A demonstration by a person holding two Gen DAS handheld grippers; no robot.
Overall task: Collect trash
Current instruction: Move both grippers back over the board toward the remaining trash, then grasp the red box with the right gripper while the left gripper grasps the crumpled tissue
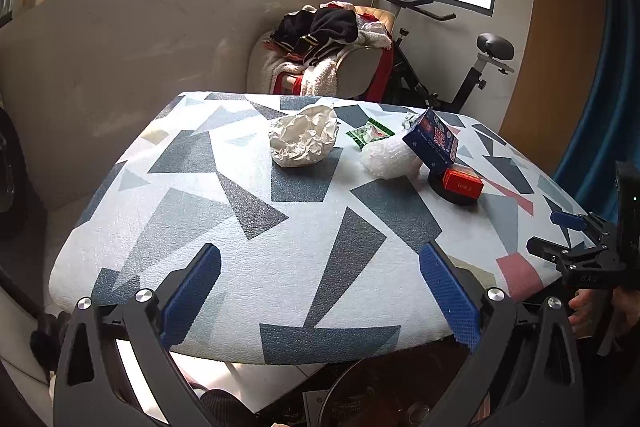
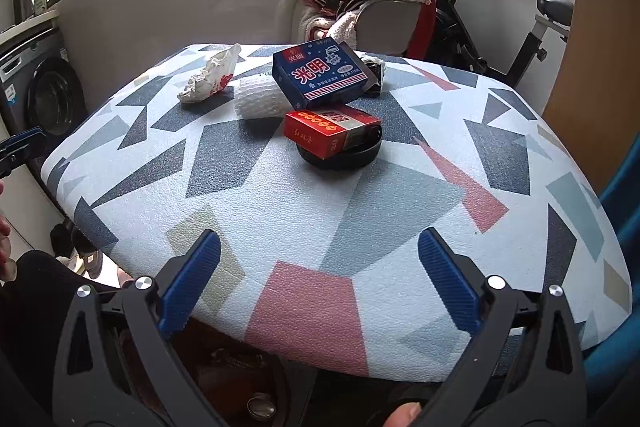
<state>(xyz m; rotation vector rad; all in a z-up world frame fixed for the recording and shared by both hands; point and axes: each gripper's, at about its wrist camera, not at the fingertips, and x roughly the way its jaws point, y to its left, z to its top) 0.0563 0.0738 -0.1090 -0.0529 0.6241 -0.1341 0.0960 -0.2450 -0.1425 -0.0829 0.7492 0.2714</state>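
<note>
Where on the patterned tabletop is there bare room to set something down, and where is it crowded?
Free: the near half of the tabletop, from the front edge to the red box, and the left side beside the crumpled paper. Crowded: the far middle, around the blue box and white roll.

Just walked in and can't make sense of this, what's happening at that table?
A person is clearing trash off the patterned table with two handheld tongs. Both the left tongs and right tongs are open and empty, held over the near edge. The litter sits untouched at the far side: a crumpled paper wrapper, a white foam roll, a green candy wrapper, a blue carton and a red box resting on a black dish.
</note>
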